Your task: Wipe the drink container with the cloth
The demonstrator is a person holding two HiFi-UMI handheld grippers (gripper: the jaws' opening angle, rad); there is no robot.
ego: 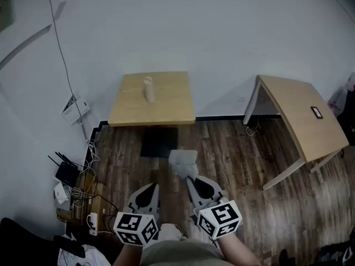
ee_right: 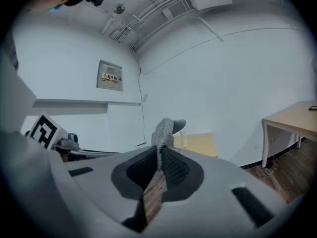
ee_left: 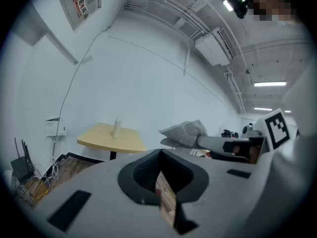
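A white drink container (ego: 148, 89) stands upright on a small square wooden table (ego: 166, 108) against the far wall. It is well ahead of both grippers. My right gripper (ego: 189, 177) is shut on a grey cloth (ego: 183, 160), which sticks out past its tips above the floor. In the right gripper view the cloth (ee_right: 166, 128) rises from between the closed jaws (ee_right: 158, 155), with the container (ee_right: 184, 138) partly behind it. My left gripper (ego: 148, 189) is shut with nothing in it. The left gripper view shows the container (ee_left: 117, 128), the table (ee_left: 111, 139) and the cloth (ee_left: 185, 132).
A second, larger wooden table (ego: 302, 118) stands at the right with a small dark object (ego: 317, 112) on it. A router and tangled cables (ego: 69, 173) lie on the floor at the left wall. The small table's dark base plate (ego: 160, 142) rests on the wood floor.
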